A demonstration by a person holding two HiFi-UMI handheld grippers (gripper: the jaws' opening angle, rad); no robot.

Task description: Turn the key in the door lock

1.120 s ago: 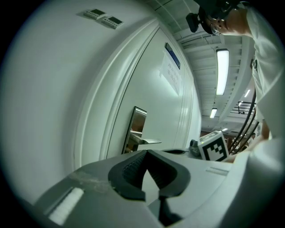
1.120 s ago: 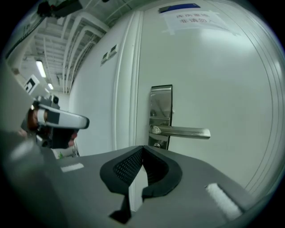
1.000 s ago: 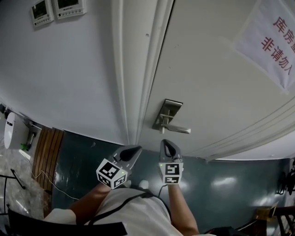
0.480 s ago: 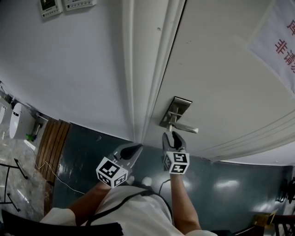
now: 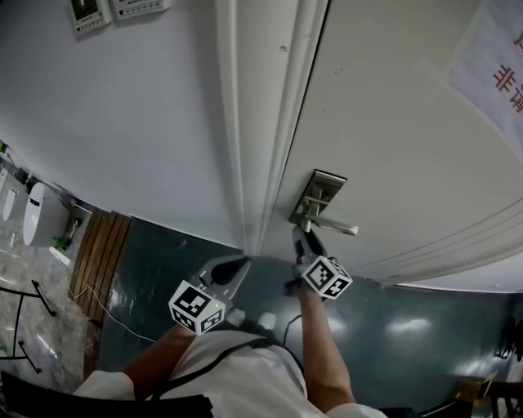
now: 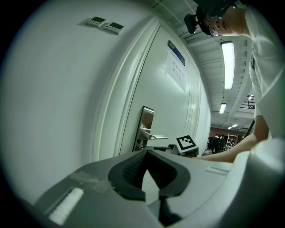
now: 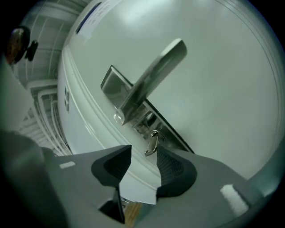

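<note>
A silver lock plate (image 5: 319, 194) with a lever handle (image 5: 337, 227) sits on the white door (image 5: 392, 122). In the right gripper view a small metal key (image 7: 152, 142) sticks out of the keyhole below the handle (image 7: 153, 75). My right gripper (image 7: 144, 152) is open; its jaws have just been opening. The key stands at the jaw tips, close to the right-hand pad (image 7: 171, 167), and neither pad presses on it. In the head view this gripper (image 5: 305, 243) is rolled over, right under the plate. My left gripper (image 5: 239, 264) hangs shut and empty, low and to the left, by the door frame (image 5: 261, 122).
A paper notice with red characters (image 5: 500, 73) hangs at the door's upper right. Two wall control panels (image 5: 122, 8) sit at the upper left. A slatted wooden piece (image 5: 98, 253) lies on the dark green floor (image 5: 409, 326) to the left.
My right gripper rose to the keyhole, rolled about its own axis so its marker cube now tilts, and its jaws came apart. The left gripper barely shifted.
</note>
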